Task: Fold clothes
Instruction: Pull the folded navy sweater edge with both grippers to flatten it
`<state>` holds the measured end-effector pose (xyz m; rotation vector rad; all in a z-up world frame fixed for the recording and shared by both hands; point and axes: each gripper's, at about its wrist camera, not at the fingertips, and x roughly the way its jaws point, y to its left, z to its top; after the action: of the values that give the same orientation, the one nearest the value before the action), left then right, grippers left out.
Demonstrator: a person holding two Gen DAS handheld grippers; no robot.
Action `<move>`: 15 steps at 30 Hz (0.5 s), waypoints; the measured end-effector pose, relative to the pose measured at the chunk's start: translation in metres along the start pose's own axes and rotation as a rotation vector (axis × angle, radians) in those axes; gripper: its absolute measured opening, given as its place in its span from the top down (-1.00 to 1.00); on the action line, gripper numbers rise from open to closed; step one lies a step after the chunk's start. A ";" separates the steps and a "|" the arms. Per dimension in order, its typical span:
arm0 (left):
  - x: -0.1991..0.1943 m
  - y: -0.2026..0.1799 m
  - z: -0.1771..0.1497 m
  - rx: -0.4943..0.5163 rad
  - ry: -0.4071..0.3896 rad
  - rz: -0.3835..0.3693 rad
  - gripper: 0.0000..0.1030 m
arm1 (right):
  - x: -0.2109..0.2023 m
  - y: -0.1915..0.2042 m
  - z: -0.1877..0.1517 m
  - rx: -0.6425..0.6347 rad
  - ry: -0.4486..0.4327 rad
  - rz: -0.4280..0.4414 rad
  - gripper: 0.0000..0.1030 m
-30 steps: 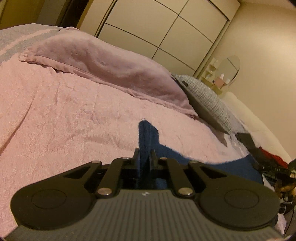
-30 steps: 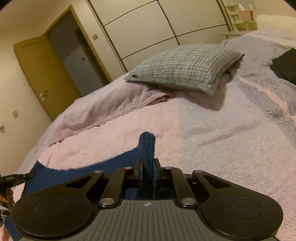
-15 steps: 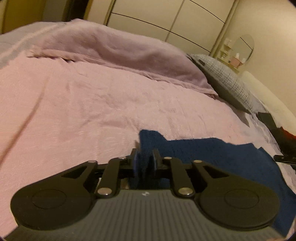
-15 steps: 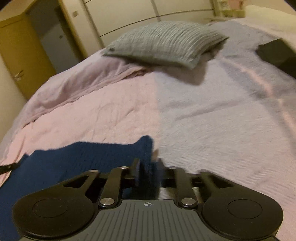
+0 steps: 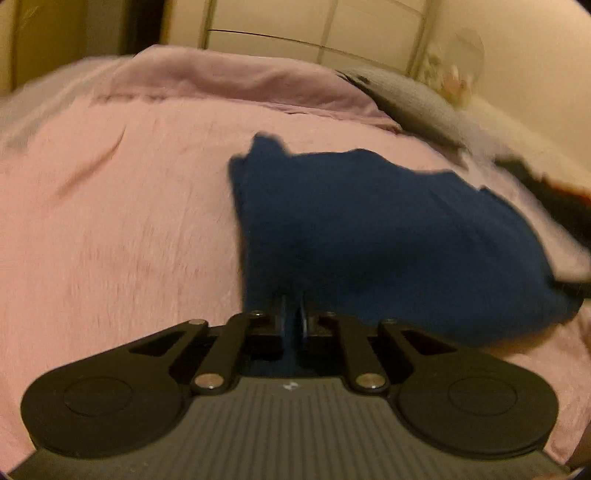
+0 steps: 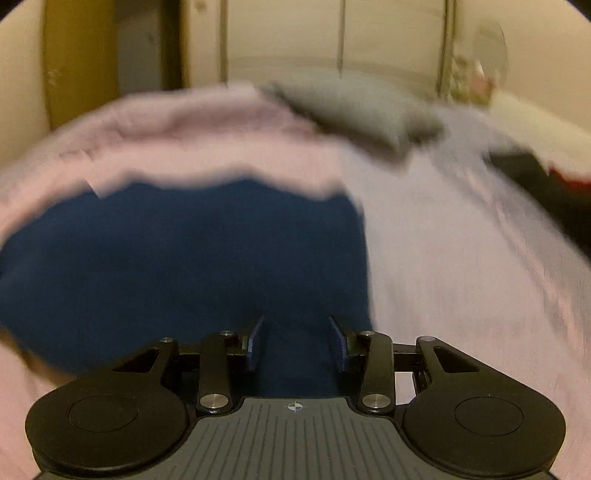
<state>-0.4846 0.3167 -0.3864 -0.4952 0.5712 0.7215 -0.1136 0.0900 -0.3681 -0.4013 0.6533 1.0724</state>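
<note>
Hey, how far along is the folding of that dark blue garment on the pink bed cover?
Done, apparently: the dark blue knit garment lies spread on the pink textured bed cover, seemingly doubled over, though blur hides the layers. In hand: the left gripper is shut on its near edge, while the right gripper is open over it. Left: release, any further folds, tidying.

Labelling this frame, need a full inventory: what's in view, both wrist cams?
blue garment: 1, dark blue, lying on the pink cover, near edge between the left tongs
bed cover: 1, pink, across the bed
blanket: 1, mauve, bunched at the far edge
pillow: 1, grey, far right on the bed
dark item: 1, black, far right, blurred
wardrobe: 1, cream, behind the bed
left tongs: shut on the garment
right tongs: open over the garment
</note>
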 end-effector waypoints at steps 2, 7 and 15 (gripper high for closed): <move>-0.003 0.006 0.000 -0.063 -0.014 -0.003 0.90 | 0.003 -0.014 -0.011 0.062 -0.026 0.013 0.24; -0.040 -0.009 0.005 -0.045 -0.098 0.033 0.88 | -0.040 -0.012 0.007 0.114 -0.093 0.015 0.23; -0.054 -0.022 0.014 -0.060 -0.091 0.096 0.82 | -0.040 0.000 -0.003 0.094 -0.012 -0.005 0.23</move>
<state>-0.4972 0.2855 -0.3368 -0.4910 0.4920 0.8505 -0.1271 0.0615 -0.3435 -0.3143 0.6890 1.0342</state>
